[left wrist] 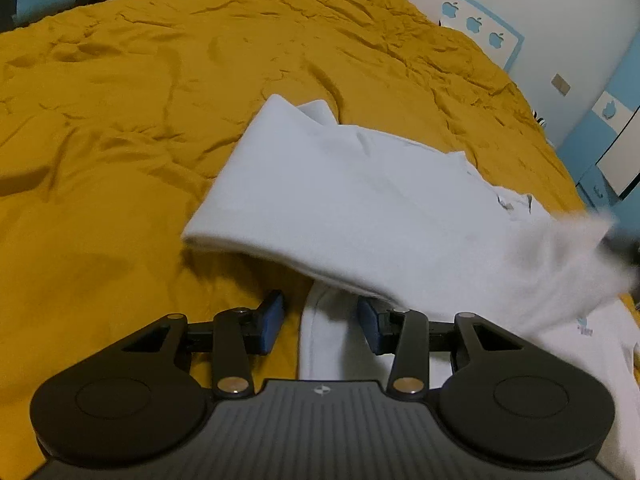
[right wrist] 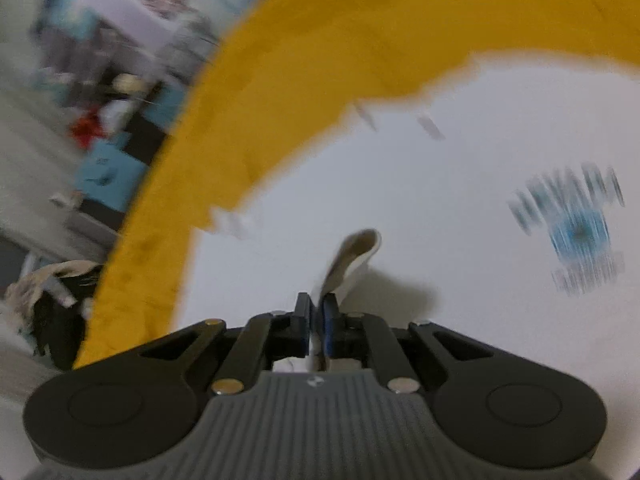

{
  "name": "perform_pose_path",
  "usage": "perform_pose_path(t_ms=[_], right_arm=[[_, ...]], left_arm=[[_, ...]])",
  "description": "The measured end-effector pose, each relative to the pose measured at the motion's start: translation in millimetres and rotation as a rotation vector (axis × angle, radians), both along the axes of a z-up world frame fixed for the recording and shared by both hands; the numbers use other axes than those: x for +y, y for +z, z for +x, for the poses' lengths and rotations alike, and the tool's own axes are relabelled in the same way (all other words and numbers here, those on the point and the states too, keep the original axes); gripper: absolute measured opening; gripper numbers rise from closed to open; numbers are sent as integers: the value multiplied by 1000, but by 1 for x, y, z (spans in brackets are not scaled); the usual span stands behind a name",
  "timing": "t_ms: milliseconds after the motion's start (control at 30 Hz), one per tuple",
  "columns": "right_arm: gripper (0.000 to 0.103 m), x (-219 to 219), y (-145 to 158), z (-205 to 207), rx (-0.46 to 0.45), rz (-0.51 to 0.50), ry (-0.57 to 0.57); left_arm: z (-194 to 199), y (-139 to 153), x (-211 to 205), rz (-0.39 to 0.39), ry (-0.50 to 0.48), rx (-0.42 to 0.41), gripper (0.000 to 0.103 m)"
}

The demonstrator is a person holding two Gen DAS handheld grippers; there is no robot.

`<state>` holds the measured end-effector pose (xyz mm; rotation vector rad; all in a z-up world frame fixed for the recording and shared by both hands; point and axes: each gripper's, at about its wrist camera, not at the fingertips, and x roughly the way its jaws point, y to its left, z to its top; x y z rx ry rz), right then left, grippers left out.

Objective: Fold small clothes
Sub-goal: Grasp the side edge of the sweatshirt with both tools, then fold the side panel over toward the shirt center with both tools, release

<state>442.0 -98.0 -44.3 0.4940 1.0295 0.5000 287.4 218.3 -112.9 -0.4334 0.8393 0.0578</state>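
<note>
A small white garment [left wrist: 360, 200] lies partly folded on the mustard-yellow bedspread [left wrist: 120, 120]. Its right side is lifted and blurred. My left gripper [left wrist: 320, 322] is open, low over the bed, with a white edge of the garment lying between its blue pads [left wrist: 272, 320]. In the right wrist view my right gripper [right wrist: 318, 316] is shut on a white edge strip [right wrist: 352, 256] of the garment [right wrist: 440, 200], which carries a blurred blue print [right wrist: 580, 232]. The view is motion-blurred.
The yellow bedspread [right wrist: 280, 80] runs left and far of the garment. A wall with blue apple stickers [left wrist: 474, 24] stands behind the bed at the right. Cluttered furniture and dark items [right wrist: 80, 160] lie beyond the bed's left edge.
</note>
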Motion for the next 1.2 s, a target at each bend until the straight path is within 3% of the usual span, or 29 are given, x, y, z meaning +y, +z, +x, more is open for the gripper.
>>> perform_pose_path(t_ms=[100,167,367,633,800,967,1067,1200], right_arm=[[1,5,47,10,-136,28,22],[1,4,67,20,-179,56,24],[1,2,87,42,-226,61,21],[1,-30,83,44,-233,61,-40],[1,-93,60,38,-209,15,-183],[0,-149,6,28,-124,-240,-331],[0,-171,-32,29,-13,-299,-375],[0,-172,-45,27,-27,-315,-369]], left_arm=[[10,-3,-2,-7,2,-12,49],[15,-4,-4,-9,0,-19,51],[31,-10,-7,-9,7,-28,53],[20,-12,-6,28,-5,-40,27],[20,-15,-6,45,-7,-23,23],[22,-19,-10,79,-10,-10,23],[22,-19,-8,75,-8,-7,23],[21,-16,-8,75,-5,-2,23]])
